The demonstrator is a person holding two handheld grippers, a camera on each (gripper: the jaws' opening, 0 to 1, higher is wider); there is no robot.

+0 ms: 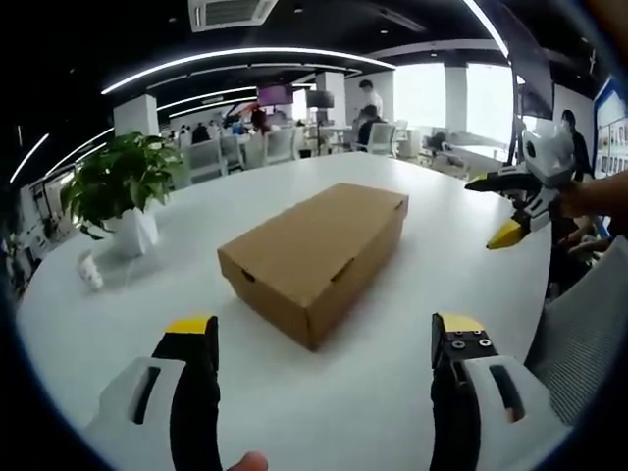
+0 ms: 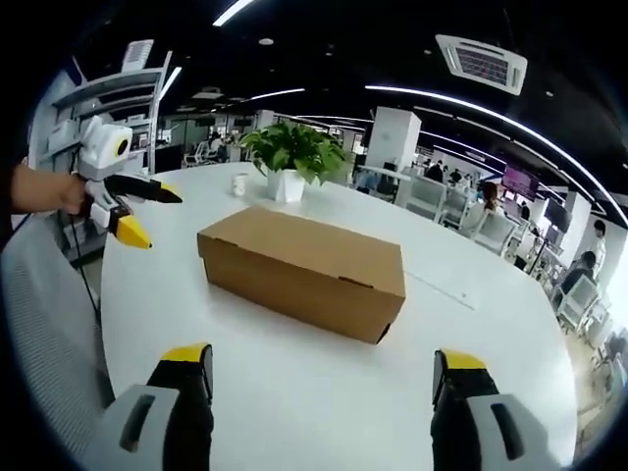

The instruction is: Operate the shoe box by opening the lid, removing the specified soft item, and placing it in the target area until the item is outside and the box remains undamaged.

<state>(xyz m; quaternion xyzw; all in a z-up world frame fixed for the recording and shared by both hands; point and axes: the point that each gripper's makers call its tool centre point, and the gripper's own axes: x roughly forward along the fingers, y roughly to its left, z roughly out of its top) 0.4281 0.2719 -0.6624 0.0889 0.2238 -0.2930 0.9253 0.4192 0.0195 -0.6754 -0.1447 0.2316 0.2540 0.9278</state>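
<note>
Presently, stage: lid not yet raised; both my grippers are clear of the shoe box [image 1: 316, 257], which lies shut near the middle of the white table [image 1: 432, 206].
Left gripper [image 1: 326, 339]: my fingers stand spread wide, holding nothing, with the near corner of the box between and beyond them.
Right gripper [image 2: 324, 365]: fingers likewise spread and empty; in the left gripper view it hangs above the table's right edge, well apart from the box.
Box attitude: flat on its base, lid down; small cut notches show along the front lip in the right gripper view.
Soft item: presumably inside; I cannot see it.
Surroundings: a potted plant [image 2: 292, 157] and a small white cup [image 2: 239, 183] stand beyond the box, apart from it.
Technique, judged: I would steady the base with one gripper and slip one finger of the other under the lid's front lip, then lift evenly along the hinge line.
Risk, judged: pinching a corner or prying hard could crease the cardboard; an unsteadied box may slide on the smooth tabletop.
</note>
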